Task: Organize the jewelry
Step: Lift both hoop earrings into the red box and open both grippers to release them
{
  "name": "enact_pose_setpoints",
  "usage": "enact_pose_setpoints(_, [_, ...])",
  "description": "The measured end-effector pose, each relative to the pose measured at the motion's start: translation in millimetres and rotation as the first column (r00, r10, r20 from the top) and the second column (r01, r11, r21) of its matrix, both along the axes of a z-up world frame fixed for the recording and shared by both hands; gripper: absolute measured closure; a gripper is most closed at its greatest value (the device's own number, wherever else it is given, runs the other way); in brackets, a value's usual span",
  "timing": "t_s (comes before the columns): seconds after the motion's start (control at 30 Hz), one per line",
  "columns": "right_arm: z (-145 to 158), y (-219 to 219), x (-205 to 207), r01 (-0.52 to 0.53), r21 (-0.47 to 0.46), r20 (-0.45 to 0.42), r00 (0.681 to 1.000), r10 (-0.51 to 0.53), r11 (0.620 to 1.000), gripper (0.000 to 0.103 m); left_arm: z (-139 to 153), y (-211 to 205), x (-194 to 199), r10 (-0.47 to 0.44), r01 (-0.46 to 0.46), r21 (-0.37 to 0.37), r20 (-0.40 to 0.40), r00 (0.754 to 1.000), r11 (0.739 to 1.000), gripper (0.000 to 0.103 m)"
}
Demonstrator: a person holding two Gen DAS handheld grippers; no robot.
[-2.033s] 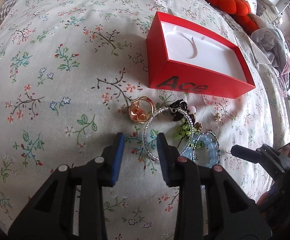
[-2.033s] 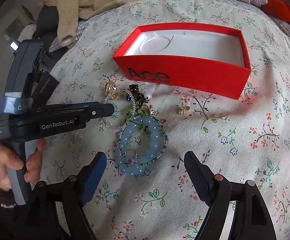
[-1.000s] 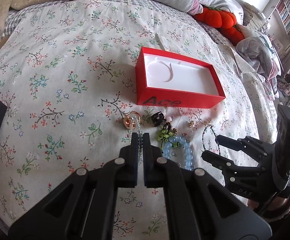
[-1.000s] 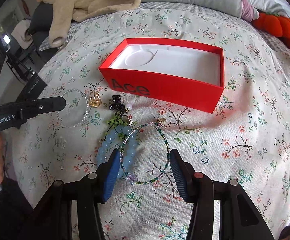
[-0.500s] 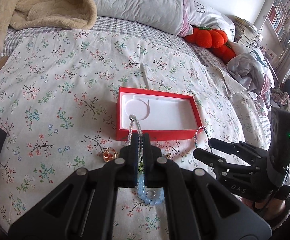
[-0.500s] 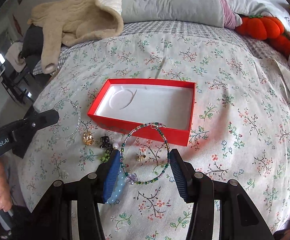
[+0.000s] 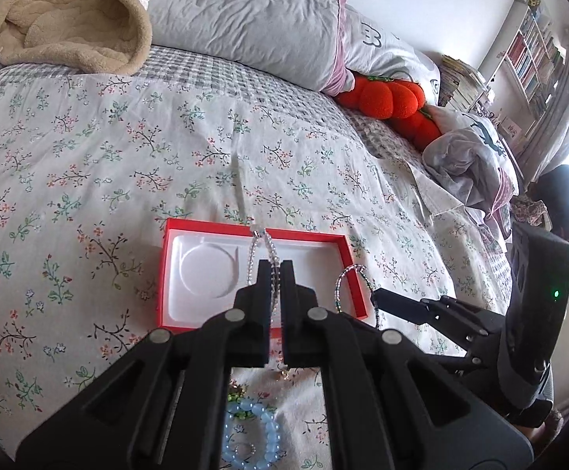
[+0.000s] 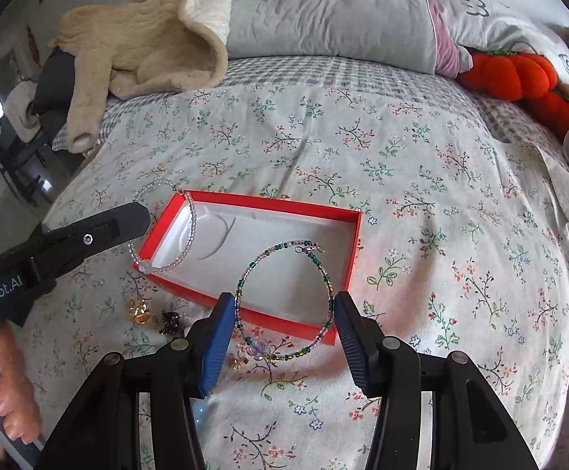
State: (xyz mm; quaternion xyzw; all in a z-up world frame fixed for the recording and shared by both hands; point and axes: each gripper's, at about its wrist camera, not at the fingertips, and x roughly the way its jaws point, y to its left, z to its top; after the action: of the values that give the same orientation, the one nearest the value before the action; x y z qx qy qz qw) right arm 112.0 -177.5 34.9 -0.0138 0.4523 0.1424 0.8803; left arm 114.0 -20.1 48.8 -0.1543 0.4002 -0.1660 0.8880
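Note:
A red box (image 7: 174,274) (image 8: 284,209) with a white insert lies open on the floral bedspread. My left gripper (image 7: 270,270) is shut on a clear beaded bracelet (image 7: 263,237) (image 8: 190,219) and holds it over the box. My right gripper (image 8: 284,309) is shut on a green and purple beaded bracelet (image 8: 325,278) (image 7: 343,278), its pads pressing the ring's two sides, above the box's near edge. A blue bead bracelet (image 7: 269,434), a gold ring (image 8: 138,310), a black clip (image 8: 171,323) and a small gold earring (image 8: 239,362) lie on the bed in front of the box.
A grey pillow (image 7: 253,23) and a beige fleece blanket (image 7: 57,19) lie at the head of the bed. Orange plush pumpkins (image 7: 386,100) and crumpled clothes (image 7: 464,149) sit at the right. A bookshelf (image 7: 531,51) stands beyond.
Both grippers have lifted their bracelets off the bedspread and carried them up and forward over the red box. The left went from open to shut on the clear bracelet.

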Motion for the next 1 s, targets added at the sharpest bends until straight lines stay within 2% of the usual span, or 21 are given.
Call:
enact_pose_setpoints(0.3, [-11.5, -1.7, 8.2, 0.006, -0.024, -0.009, 1.0, -0.007, 1.0, 0.05, -25.1, -3.8, 18.1, 0.021, -0.021, 0.011, -0.052, 0.998, 1.0, 0.098])
enact_pose_setpoints(0.5, [-12.1, 1.4, 9.5, 0.01, -0.049, 0.002, 1.0, -0.01, 0.999, 0.05, -35.5, 2.5, 22.4, 0.071, -0.064, 0.098, -0.077, 0.994, 0.993, 0.098])
enact_pose_setpoints(0.7, [-11.2, 3.1, 11.1, 0.011, -0.06, 0.009, 1.0, -0.011, 0.998, 0.05, -38.7, 5.8, 23.6, 0.099, -0.086, 0.153, -0.08, 0.992, 0.984, 0.098])
enact_pose_setpoints(0.77, [-10.5, 4.3, 11.5, 0.011, -0.067, 0.013, 1.0, -0.011, 0.998, 0.05, -38.7, 5.4, 23.4, 0.118, -0.101, 0.185, -0.082, 0.99, 0.978, 0.094])
enact_pose_setpoints(0.83, [-9.5, 5.8, 12.6, 0.015, -0.07, 0.016, 1.0, -0.014, 0.997, 0.05, -37.0, 6.2, 22.5, 0.127, -0.109, 0.197, -0.082, 0.989, 0.974, 0.077])
enact_pose_setpoints(1.0, [-6.6, 14.4, 15.4, 0.005, -0.069, 0.031, 1.0, -0.003, 0.998, 0.05, -28.8, 11.3, 16.6, 0.152, -0.131, 0.247, -0.069, 0.986, 0.96, 0.069])
